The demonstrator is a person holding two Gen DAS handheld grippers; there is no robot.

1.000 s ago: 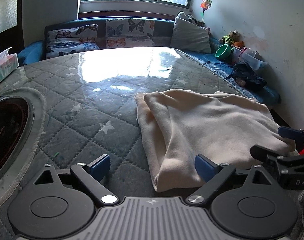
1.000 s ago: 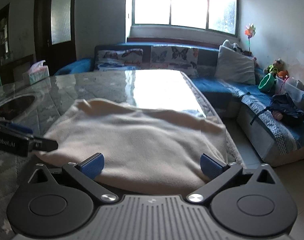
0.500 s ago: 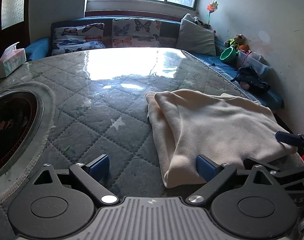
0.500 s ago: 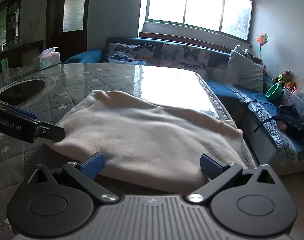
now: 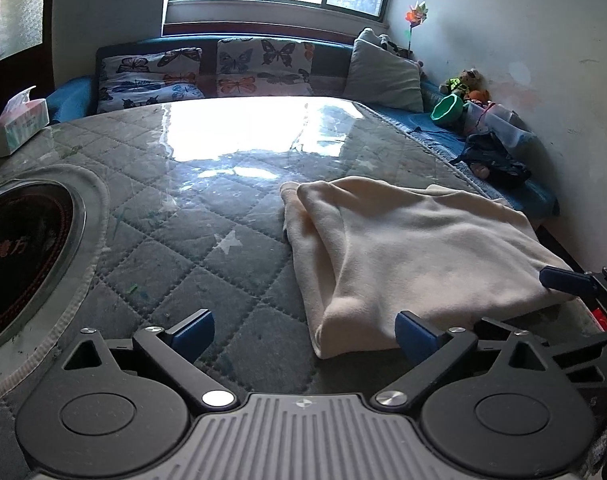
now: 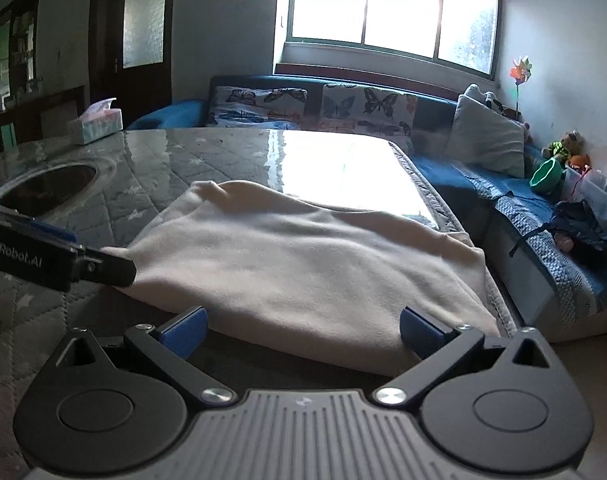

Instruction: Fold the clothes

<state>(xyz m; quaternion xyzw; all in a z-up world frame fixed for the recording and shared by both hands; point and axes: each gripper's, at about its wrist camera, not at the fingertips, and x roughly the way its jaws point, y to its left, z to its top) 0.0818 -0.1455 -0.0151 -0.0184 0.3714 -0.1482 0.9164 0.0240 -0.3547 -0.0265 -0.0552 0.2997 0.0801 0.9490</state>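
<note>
A cream cloth [image 5: 415,248], folded into a rough rectangle, lies flat on the quilted grey table [image 5: 163,240] near its right edge. My left gripper [image 5: 305,334] hovers low at the cloth's near left corner. Its jaws are opening; that corner lies between the pads, untouched. In the right wrist view the cloth [image 6: 303,260] fills the middle, and my right gripper [image 6: 302,331] stands open just short of its near edge, nothing pinched. The left gripper [image 6: 115,272] shows there at the cloth's left side. The right gripper's blue fingertips [image 5: 567,282] show by the cloth's right corner.
A round dark inset [image 5: 19,248] is sunk in the table at left, with a tissue box [image 5: 15,128] behind it. The table edge [image 6: 455,224] drops to a blue sofa [image 6: 503,200] holding butterfly cushions [image 5: 159,76], a green bowl [image 5: 447,108], toys and a dark bag [image 5: 495,160].
Both views have tilted up a little, so the cloth sits slightly farther from the pads. The left jaws stand a touch wider. The cloth itself has not shifted.
</note>
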